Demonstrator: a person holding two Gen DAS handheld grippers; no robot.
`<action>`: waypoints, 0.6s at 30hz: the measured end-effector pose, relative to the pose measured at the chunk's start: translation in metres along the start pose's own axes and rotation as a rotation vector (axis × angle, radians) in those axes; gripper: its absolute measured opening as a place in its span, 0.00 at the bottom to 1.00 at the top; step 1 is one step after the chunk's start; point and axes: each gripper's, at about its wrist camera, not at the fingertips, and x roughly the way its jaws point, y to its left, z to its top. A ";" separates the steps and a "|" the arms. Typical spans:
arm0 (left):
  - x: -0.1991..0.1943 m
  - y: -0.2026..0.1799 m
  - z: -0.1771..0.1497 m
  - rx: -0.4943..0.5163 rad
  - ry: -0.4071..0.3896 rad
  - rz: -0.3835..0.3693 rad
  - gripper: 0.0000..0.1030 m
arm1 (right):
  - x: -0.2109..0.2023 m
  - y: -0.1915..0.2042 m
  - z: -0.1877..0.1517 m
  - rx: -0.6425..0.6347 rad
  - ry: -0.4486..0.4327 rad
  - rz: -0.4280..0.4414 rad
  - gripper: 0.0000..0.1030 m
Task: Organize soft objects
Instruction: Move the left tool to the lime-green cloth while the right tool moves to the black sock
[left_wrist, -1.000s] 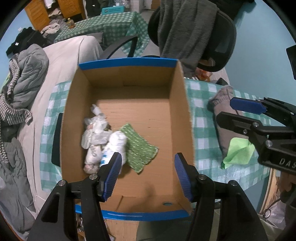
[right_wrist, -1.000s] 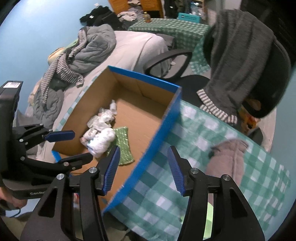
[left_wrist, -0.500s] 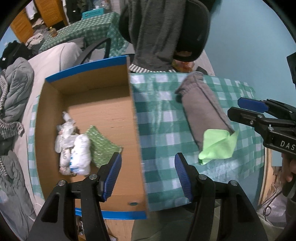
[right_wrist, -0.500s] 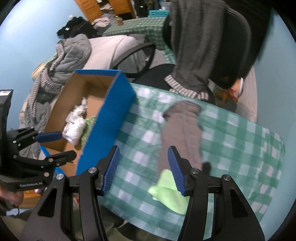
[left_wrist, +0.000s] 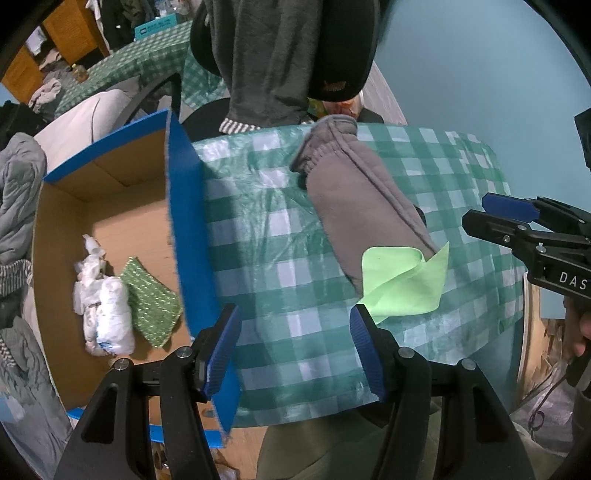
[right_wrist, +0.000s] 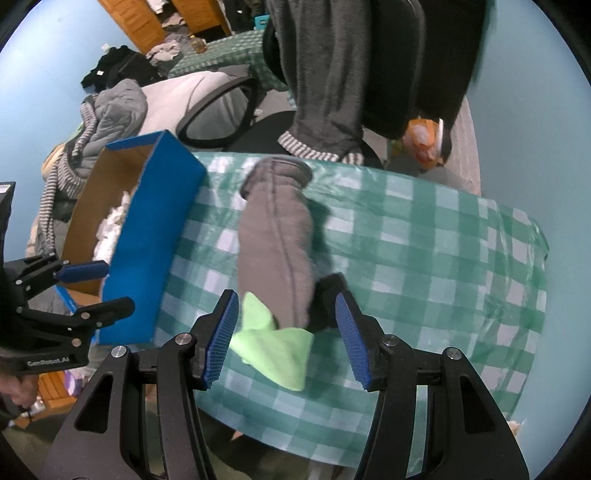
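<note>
Left wrist view: the cardboard box (left_wrist: 110, 221) already holds two things, a white bundle (left_wrist: 103, 310) and a green knit cloth (left_wrist: 151, 306). Beside the box on the table (left_wrist: 461, 177), one grey garment (left_wrist: 365, 206) and one lime cloth (left_wrist: 402, 284) remain. The left gripper (left_wrist: 295, 347) is open, empty.

Right wrist view: the right gripper (right_wrist: 282, 336), jaws apart and empty, hovers over the lime cloth, away from the box.

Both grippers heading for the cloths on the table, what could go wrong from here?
1. The light green cloth overlaps the grey garment's end; the open right gripper may pinch both.
2. Both lie near the table's front edge, so a nudge could drop them.
3. The left gripper, open, sits close to the box wall and might bump it.
</note>
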 end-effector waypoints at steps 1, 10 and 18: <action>0.002 -0.002 0.001 -0.002 0.004 -0.003 0.61 | 0.001 -0.005 -0.002 0.006 0.004 -0.001 0.54; 0.022 -0.014 0.003 -0.019 0.046 -0.009 0.61 | 0.011 -0.030 -0.013 0.033 0.035 -0.019 0.55; 0.043 -0.017 0.001 -0.032 0.087 -0.006 0.61 | 0.031 -0.043 -0.023 0.040 0.067 -0.027 0.58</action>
